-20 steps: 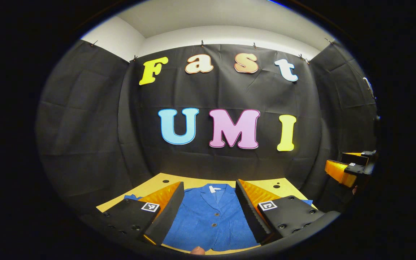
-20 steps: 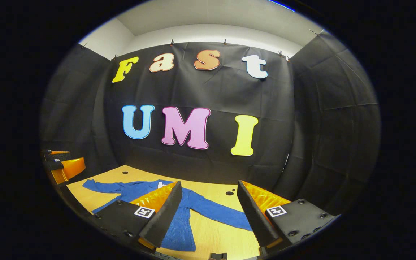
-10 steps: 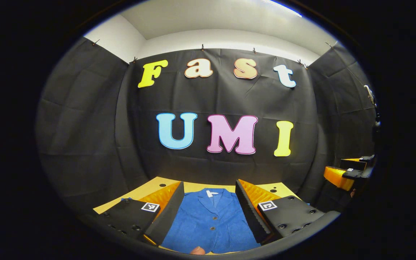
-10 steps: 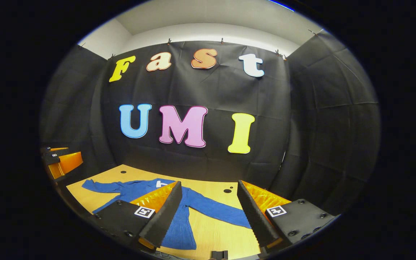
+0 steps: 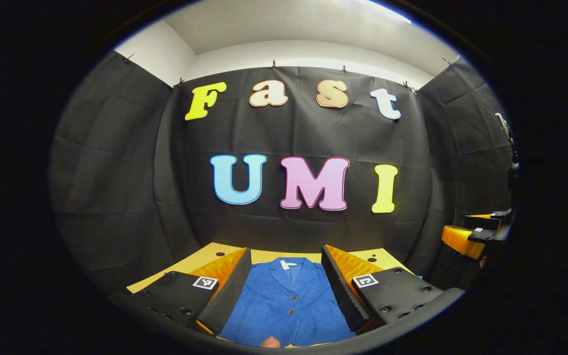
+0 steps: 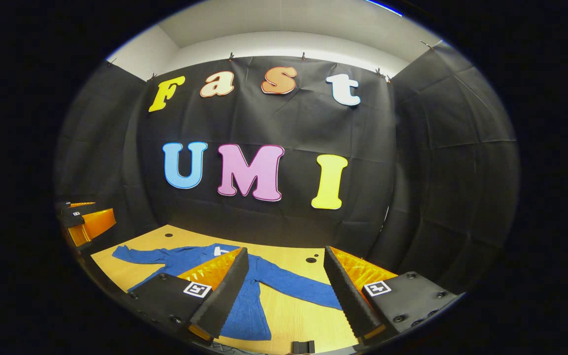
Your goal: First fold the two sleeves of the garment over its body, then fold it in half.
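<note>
A blue buttoned garment (image 5: 289, 305) lies flat on the wooden table (image 5: 205, 254), collar toward the far wall. My left gripper (image 5: 286, 283) hovers open above its chest, nothing between the fingers. In the right gripper view the garment (image 6: 252, 305) spreads both sleeves out, one sleeve (image 6: 138, 255) toward the left and the other sleeve (image 6: 296, 286) toward the right. My right gripper (image 6: 286, 283) hangs open above that right sleeve, holding nothing. The right gripper (image 5: 476, 234) also appears at the far right of the left gripper view, and the left gripper (image 6: 84, 222) at the far left of the right gripper view.
Black cloth walls close the booth on three sides just behind the table (image 6: 303, 325). Small dark holes (image 6: 311, 260) dot the tabletop near its far edge. A fingertip (image 5: 269, 341) shows at the bottom of the left gripper view.
The left gripper view has tilted slightly, so the garment sits a little lower and nearer in it. The right gripper has barely moved. Both stay open.
</note>
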